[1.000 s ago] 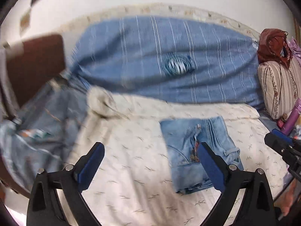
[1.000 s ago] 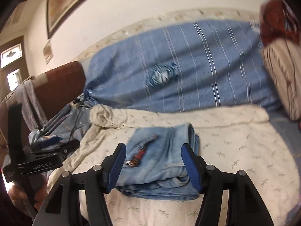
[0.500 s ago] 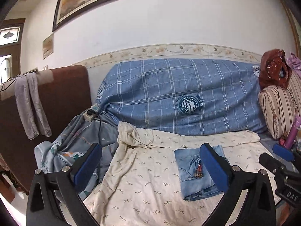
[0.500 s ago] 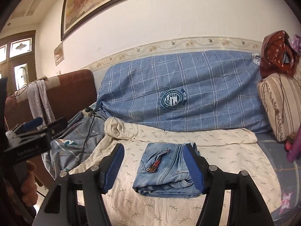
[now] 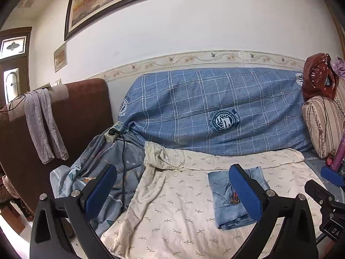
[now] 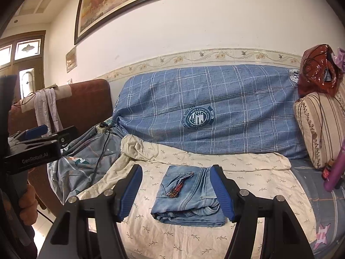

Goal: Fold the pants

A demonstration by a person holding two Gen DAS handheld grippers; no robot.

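So the folded jeans (image 6: pixel 187 196) are sitting in a neat bundle on the cream leaf-print sheet (image 6: pixel 194 237) over the sofa seat, a little beaded keychain (image 6: pixel 177 188) lying on top. Right tongs (image 6: pixel 176 194) are released, blue pads spread either side of the jeans in view but not touching anything. Left tongs (image 5: pixel 172 194) are wide apart too, nothing in them, with the jeans around 3 o'clock behind the right-side pad. Blue plaid cover (image 5: pixel 215 108) drapes the backrest at 12 o'clock, striped cushion (image 6: pixel 317 127) at 3.
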